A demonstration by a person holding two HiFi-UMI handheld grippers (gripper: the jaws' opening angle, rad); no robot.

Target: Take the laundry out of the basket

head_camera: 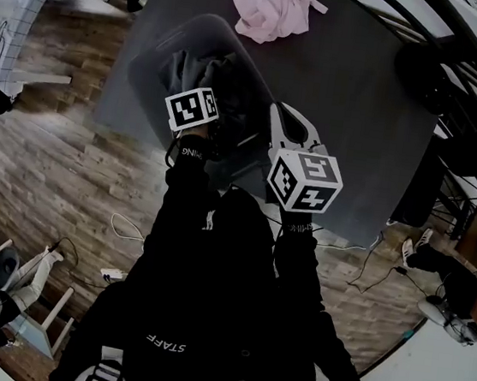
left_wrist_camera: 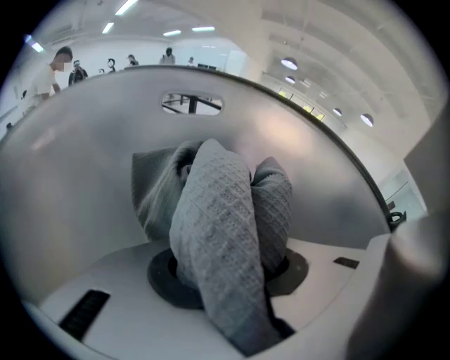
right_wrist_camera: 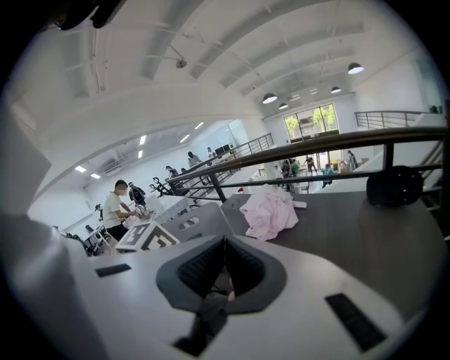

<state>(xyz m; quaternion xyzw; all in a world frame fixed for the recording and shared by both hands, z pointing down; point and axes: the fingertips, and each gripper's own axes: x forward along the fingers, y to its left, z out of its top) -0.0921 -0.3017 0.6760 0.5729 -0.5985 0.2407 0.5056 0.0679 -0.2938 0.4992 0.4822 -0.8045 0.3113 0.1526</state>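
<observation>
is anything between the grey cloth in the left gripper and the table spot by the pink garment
Only the basket wall, which rises around the grey cloth; the table towards the pink garment looks bare.

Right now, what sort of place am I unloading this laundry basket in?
Probably a big open workshop or lab hall rather than a home: a high white ceiling with hanging round lamps, a long metal railing like a mezzanine's, and people at work beyond your dark table.
</observation>
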